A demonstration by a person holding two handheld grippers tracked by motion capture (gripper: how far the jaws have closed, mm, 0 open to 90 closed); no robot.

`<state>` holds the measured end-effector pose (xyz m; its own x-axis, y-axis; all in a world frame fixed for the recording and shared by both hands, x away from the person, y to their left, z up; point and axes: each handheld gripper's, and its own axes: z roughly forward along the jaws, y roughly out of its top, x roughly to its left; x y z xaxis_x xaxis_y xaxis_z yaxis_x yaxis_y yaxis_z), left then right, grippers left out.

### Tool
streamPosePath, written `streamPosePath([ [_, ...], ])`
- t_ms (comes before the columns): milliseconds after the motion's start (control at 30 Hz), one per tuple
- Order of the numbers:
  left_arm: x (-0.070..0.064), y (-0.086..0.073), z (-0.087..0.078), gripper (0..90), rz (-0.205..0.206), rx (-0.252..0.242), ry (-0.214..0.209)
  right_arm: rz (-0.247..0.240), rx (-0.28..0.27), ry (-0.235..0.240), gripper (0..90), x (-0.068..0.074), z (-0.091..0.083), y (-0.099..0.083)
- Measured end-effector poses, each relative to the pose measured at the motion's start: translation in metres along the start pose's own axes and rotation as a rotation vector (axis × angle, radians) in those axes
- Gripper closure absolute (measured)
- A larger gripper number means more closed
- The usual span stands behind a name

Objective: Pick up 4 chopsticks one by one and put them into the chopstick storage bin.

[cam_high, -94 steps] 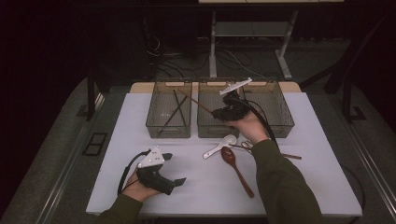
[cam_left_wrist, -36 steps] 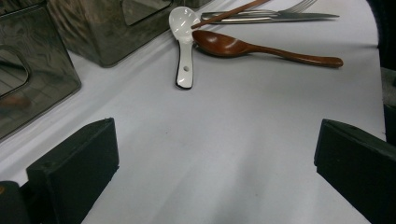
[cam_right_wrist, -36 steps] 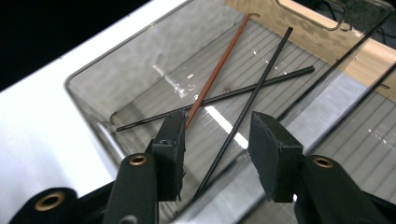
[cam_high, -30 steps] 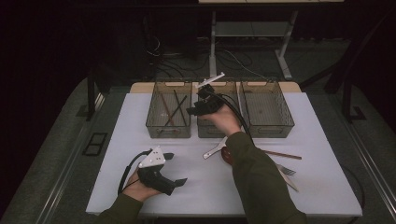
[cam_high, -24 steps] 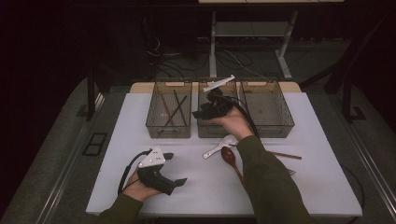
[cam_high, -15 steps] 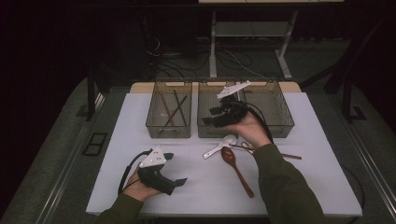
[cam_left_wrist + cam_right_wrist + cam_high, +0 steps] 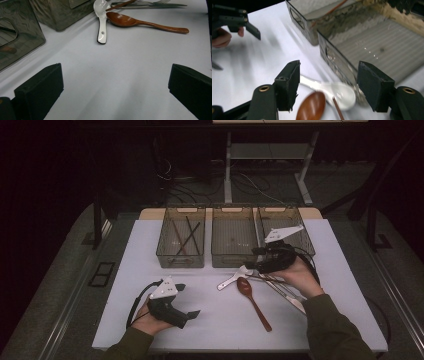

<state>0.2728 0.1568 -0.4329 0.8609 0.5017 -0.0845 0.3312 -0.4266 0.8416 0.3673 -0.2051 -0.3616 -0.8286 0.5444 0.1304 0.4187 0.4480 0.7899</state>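
Right now the right hand-held gripper [image 7: 252,265] hangs just above the utensils, close to the front wall of the middle bin [image 7: 234,261]. Its two black jaws are wide apart and hold nothing. In the right gripper view, the white spoon [image 7: 329,90] lies on the surface between those jaws, and its bowl sits next to the bowl of the wooden spoon [image 7: 312,106]. A thin brown stick [image 7: 337,108] pokes in beside the white spoon's bowl.

From the high view, the white spoon [image 7: 234,276] lies tilted, just in front of the middle bin. The wooden spoon [image 7: 254,302] lies beside it, with its handle pointing toward the front edge of the surface. Some metal cutlery [image 7: 285,291] lies just beside them on the side toward the right edge, partly under the person's right hand.

The left hand-held gripper [image 7: 190,315] rests low near the front edge of the surface, toward the left corner, well apart from the spoons. Its jaws are also wide apart and empty. In the left gripper view, only bare white surface [image 7: 125,75] lies between them, and the white spoon [image 7: 101,18] and wooden spoon [image 7: 142,22] lie farther off.

Three see-through bins stand in a row along the back edge. The left bin [image 7: 181,242] has some dark sticks [image 7: 186,237] lying in it. The right bin [image 7: 285,222] stands behind the right hand-held gripper.
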Motion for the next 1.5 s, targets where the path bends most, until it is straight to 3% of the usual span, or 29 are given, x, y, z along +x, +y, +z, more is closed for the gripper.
streamPosePath([
  [333,0.001,0.0,0.001,0.0,-0.005,0.008,0.013,0.025,0.003,0.026,35.9,-0.016,-0.03,-0.041],
  [733,-0.001,-0.002,0.0,0.0,0.002,0.008,0.008,0.069,0.049,-0.05,42.3,-0.031,-0.064,-0.082],
  [967,0.0,-0.002,0.001,0.0,0.002,0.013,0.004,0.085,0.101,-0.1,48.1,-0.053,-0.078,-0.107],
  [1100,-0.001,-0.002,0.001,0.0,0.003,0.016,0.004,0.096,0.12,-0.104,51.7,-0.061,-0.079,-0.116],
  [1167,-0.001,-0.002,0.001,0.0,0.002,0.015,0.004,0.09,0.156,-0.105,53.1,-0.064,-0.075,-0.12],
  [1300,-0.001,-0.002,0.002,0.0,0.003,0.017,0.002,0.072,0.232,-0.113,55.8,-0.066,-0.065,-0.126],
  [1500,-0.001,-0.002,0.002,0.0,0.004,0.017,-0.001,0.047,0.277,-0.105,62.0,-0.065,-0.057,-0.127],
])
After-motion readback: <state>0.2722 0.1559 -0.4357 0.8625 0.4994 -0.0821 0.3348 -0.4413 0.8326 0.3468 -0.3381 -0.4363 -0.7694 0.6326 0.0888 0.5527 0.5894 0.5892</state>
